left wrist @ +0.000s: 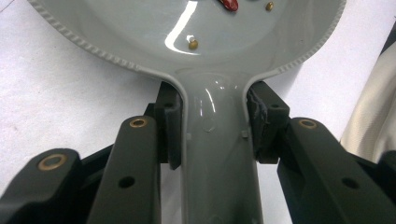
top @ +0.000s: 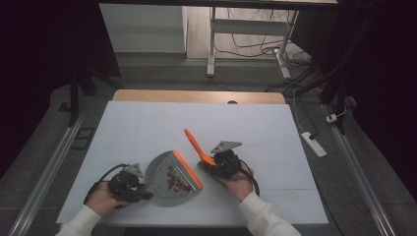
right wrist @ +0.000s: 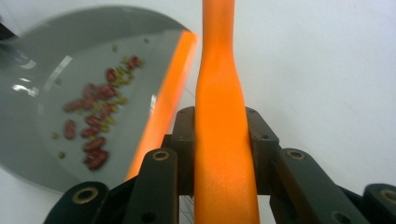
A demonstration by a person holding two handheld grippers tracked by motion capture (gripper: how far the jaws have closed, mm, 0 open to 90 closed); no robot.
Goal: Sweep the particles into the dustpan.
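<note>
A grey dustpan (top: pixel 160 173) with an orange front lip (top: pixel 188 170) lies on the white table cover, with several red and yellowish beans (top: pixel 177 181) inside. My left gripper (top: pixel 145 192) is shut on the pan's grey handle (left wrist: pixel 217 154), its pads pressing both sides. In the left gripper view that gripper (left wrist: pixel 215 126) faces the pan's bowl (left wrist: pixel 140 28). My right gripper (top: pixel 212 164) is shut on a long orange tool handle (top: pixel 194 142), which points up and away just right of the pan. In the right gripper view the orange handle (right wrist: pixel 219 116) runs between the pads, with the dustpan (right wrist: pixel 46 60) and beans (right wrist: pixel 95 126) at left.
The white cover (top: pixel 147 128) spreads over a wooden table (top: pixel 196 96), with bare room on the far half. Beyond it stand desk legs (top: pixel 211 44) and floor cables. A power strip (top: pixel 313 143) lies on the floor to the right.
</note>
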